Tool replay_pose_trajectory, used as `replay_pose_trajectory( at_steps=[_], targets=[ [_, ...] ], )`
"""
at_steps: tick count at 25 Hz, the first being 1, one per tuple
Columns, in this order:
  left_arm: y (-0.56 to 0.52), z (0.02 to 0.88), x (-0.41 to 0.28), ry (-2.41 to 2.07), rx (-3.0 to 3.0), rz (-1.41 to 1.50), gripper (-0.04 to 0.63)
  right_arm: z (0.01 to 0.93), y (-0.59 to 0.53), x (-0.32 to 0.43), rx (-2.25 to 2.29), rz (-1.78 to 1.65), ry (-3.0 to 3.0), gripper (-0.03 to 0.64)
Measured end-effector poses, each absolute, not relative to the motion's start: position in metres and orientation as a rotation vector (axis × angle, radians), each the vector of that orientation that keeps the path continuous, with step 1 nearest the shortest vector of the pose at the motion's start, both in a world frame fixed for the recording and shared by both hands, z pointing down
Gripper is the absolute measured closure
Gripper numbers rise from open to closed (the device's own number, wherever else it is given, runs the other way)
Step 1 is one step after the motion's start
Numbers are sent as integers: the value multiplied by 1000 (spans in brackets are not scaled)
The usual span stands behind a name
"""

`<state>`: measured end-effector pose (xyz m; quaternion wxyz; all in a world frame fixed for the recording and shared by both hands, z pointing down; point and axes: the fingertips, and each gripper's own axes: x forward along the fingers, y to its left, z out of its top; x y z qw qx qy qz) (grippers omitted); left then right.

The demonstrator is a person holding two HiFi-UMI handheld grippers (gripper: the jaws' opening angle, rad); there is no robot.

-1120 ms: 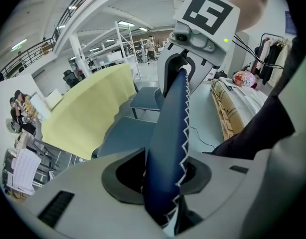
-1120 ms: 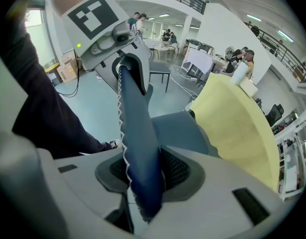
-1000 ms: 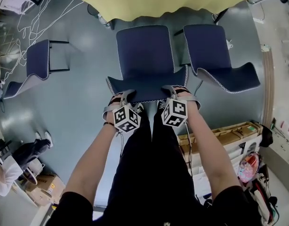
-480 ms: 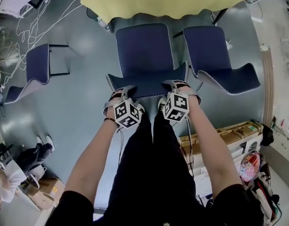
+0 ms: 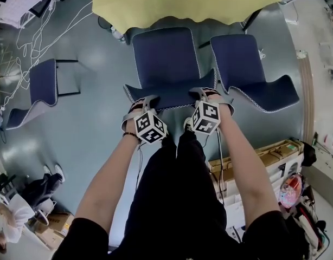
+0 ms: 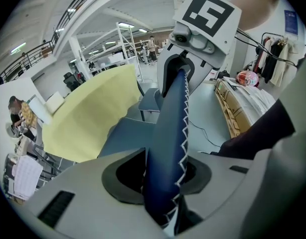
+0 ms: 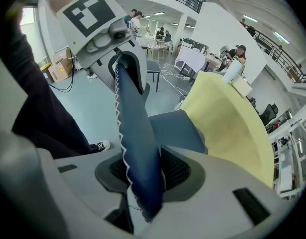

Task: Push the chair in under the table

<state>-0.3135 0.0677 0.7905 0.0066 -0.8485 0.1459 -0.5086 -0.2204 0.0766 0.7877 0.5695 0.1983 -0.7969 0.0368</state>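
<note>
Head view: left tongs (image 5: 140, 102) and right tongs (image 5: 205, 93) each pinch the backrest's top edge on the navy fabric chair (image 5: 166, 58), one at each end. Its seat points straight ahead, front edge meeting the yellow round worktop (image 5: 183, 1).

Black short-sleeved top (image 5: 82, 238), black trousers (image 5: 177, 194), dark wristband (image 5: 128, 135) on left wrist; pale grey left gripper (image 5: 140, 102) and right gripper (image 5: 205, 93), each with black-and-white marker cube (image 5: 150, 128) and thin trailing cable (image 5: 218, 153).
</note>
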Motion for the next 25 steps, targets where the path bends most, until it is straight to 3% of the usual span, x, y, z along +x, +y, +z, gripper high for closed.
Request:
replay_pose_trajectory(
  at_steps=[25],
  targets=[
    [-63,794,-304,493,-2641,-1605,460,796,-56,-211,475,59,-1868,483]
  ],
)
